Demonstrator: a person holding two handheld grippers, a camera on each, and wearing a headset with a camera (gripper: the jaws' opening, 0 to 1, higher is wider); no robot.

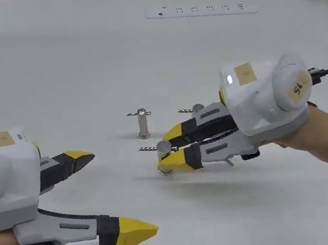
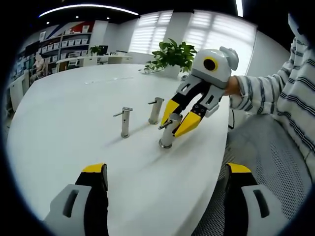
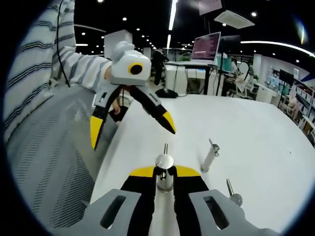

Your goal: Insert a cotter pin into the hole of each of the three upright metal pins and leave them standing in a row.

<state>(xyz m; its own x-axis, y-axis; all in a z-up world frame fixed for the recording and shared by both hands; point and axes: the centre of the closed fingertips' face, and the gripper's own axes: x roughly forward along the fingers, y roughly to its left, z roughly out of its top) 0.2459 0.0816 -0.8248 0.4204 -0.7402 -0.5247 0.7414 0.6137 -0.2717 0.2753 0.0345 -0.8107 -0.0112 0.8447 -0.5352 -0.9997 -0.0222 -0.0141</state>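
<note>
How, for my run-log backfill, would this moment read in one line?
right gripper: shut on near pin | left gripper: open, empty | cotter pins: in all three | pins: upright

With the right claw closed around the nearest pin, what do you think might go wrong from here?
1. The right claw grips the nearest pin near its top; a tilted release may topple it.
2. Its cotter pin juts sideways, so the jaws might catch it on the way out and pull it free.
3. The back pin stands close behind that claw; a sideways swing could knock it over and break the row.
</note>
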